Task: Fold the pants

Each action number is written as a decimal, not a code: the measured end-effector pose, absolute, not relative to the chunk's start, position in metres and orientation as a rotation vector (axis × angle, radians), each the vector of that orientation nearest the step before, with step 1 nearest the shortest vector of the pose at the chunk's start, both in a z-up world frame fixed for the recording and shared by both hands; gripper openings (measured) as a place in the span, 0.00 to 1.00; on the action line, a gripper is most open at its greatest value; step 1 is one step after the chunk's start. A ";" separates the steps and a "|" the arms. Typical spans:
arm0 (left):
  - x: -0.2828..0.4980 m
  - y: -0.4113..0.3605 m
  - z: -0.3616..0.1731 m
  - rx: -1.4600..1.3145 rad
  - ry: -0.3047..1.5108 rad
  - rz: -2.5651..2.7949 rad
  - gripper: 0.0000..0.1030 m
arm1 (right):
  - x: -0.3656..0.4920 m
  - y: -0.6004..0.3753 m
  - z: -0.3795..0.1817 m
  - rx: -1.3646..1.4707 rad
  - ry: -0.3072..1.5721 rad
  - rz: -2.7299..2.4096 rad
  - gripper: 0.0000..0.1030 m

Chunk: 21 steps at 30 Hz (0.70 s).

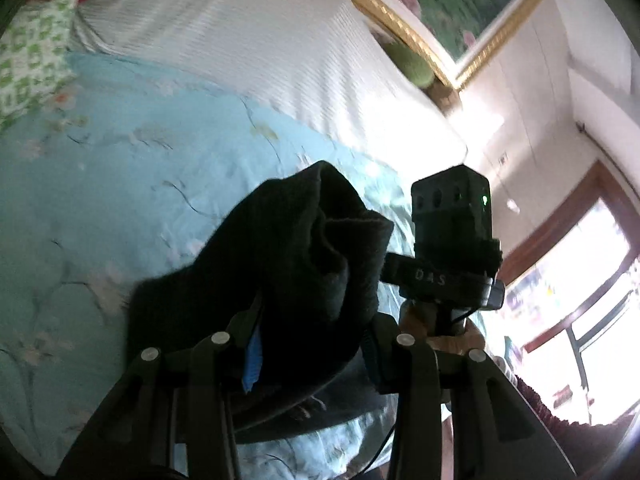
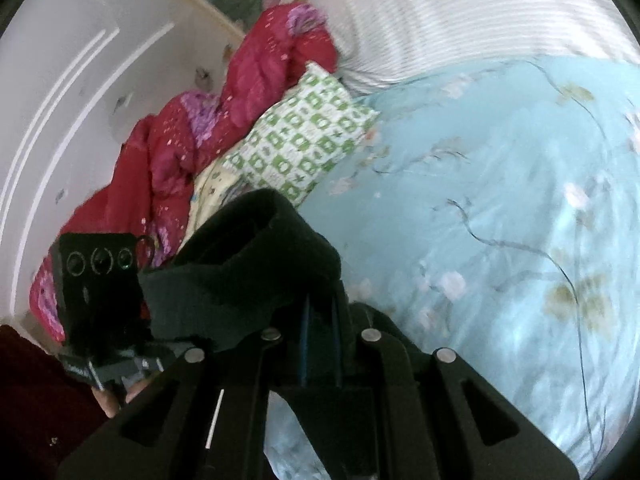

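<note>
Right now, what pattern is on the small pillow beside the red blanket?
The pillow is white with a green geometric print, clearest in the right wrist view.

Window (image 1: 592, 320) glare; blurred, perhaps motion.

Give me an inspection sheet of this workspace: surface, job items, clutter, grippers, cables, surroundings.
Surface: bed with light blue floral quilt and white striped cover.
Job items: black pants, bunched and lifted off the quilt.
Clutter: green-patterned pillow; red blanket against the wall.
Grippers: left gripper shut on pants; right gripper shut on pants.
Cables: thin black cable under the right gripper's camera block.
Surroundings: gold-framed painting, window, white wall.
</note>
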State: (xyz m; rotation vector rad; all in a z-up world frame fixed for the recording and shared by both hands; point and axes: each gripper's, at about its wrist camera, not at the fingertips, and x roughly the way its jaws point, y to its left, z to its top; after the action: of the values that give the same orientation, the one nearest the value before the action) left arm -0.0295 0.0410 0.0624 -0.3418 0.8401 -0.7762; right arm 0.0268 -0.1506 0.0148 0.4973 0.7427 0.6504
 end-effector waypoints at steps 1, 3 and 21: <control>-0.033 0.031 0.058 -0.327 0.855 -0.790 0.38 | 0.021 -0.157 0.011 0.516 0.739 0.638 0.09; -0.038 0.015 0.053 -0.298 0.874 -0.807 0.38 | 0.011 -0.167 0.003 0.541 0.732 0.617 0.08; -0.057 -0.070 -0.010 -0.150 1.029 -0.967 0.40 | -0.065 -0.207 -0.037 0.487 0.799 0.294 0.03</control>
State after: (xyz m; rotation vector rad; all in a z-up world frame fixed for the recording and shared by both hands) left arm -0.0569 -0.0701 -0.0095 -0.1498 1.0288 -0.9668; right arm -0.0653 -0.2065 -0.0370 0.4873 0.7989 0.2942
